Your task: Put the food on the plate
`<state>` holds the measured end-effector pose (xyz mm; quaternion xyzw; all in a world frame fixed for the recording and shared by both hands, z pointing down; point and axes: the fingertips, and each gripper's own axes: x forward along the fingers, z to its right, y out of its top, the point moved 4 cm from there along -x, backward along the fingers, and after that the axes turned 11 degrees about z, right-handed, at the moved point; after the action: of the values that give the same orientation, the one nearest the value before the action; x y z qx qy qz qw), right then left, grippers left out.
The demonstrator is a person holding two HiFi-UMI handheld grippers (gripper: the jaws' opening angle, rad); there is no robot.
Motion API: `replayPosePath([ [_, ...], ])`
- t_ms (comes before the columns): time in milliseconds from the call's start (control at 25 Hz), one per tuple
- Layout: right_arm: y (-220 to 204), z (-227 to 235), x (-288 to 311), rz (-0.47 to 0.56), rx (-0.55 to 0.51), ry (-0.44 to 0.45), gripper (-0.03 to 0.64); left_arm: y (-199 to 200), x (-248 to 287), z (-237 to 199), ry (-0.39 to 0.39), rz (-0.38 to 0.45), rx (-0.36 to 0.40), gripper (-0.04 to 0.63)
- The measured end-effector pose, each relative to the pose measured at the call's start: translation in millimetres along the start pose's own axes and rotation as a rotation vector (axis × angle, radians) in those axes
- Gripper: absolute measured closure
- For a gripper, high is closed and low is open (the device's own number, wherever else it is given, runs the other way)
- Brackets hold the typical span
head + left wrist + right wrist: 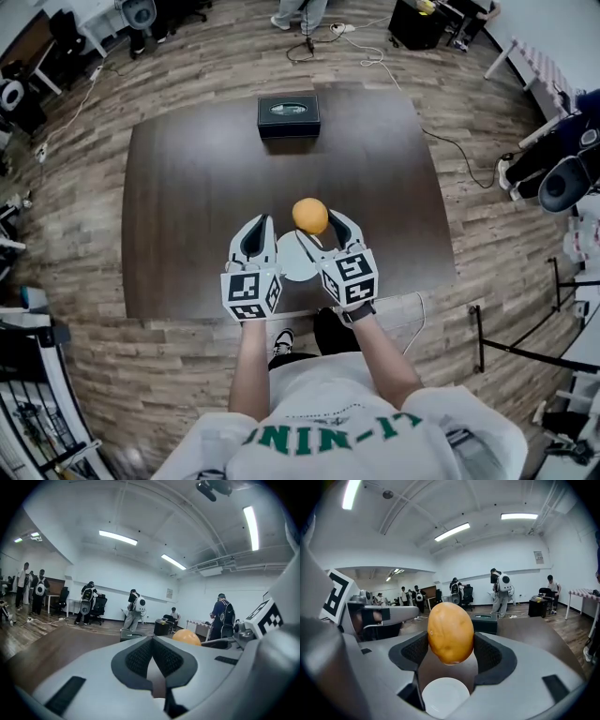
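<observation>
The left gripper (262,223) and right gripper (319,227) have pale grey shells with black ribbed pads (138,658); each carries a white cube (250,292) printed with black square markers; a black wristband (357,313) circles the right wrist; the person wears a white short-sleeved shirt (347,412) with green lettering and a black-and-white shoe (281,343).

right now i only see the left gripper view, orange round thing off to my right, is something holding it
Observer: Yes, the right gripper is shut on that orange food, clear of the table.
Operator: where's the plate then
Observer: The white plate lies on the table between the two grippers. In the right gripper view it shows under that gripper's jaws, lower than the food.
</observation>
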<state>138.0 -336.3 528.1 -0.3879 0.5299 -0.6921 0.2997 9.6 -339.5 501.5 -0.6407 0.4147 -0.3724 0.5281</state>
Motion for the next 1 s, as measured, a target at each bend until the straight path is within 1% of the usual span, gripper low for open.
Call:
replayPosePath([
  [160,-32.8,-2.6,6.4,-0.064,0.012,0.001,0.299,-15.7,-3.8,-6.1,0.003,-0.019,-0.022,0.583],
  [360,-73.3,-4.3,12.1,-0.148,0.02,0.007,0.299,-40.5,-6.9,-12.7,0.014,-0.059,-0.029,0.583],
  [560,-107.0,-5.8,17.9,-0.215,-0.017,0.011,0.299,-66.1,-11.2,-18.0,0.024,-0.096,-0.049,0.583],
  [640,-120.4,-4.5,21.1,-0.246,-0.005,0.014,0.299,-77.0,-10.8,-19.8,0.027,-0.113,-0.061,0.582],
  [800,-150.6,-3.5,30.6,-0.311,0.052,0.026,0.299,-102.0,-10.2,-26.1,0.041,-0.146,-0.083,0.582],
  [1000,-189.6,-9.0,33.5,-0.407,0.072,0.047,0.299,-135.0,-20.2,-31.6,0.071,-0.204,-0.114,0.582],
])
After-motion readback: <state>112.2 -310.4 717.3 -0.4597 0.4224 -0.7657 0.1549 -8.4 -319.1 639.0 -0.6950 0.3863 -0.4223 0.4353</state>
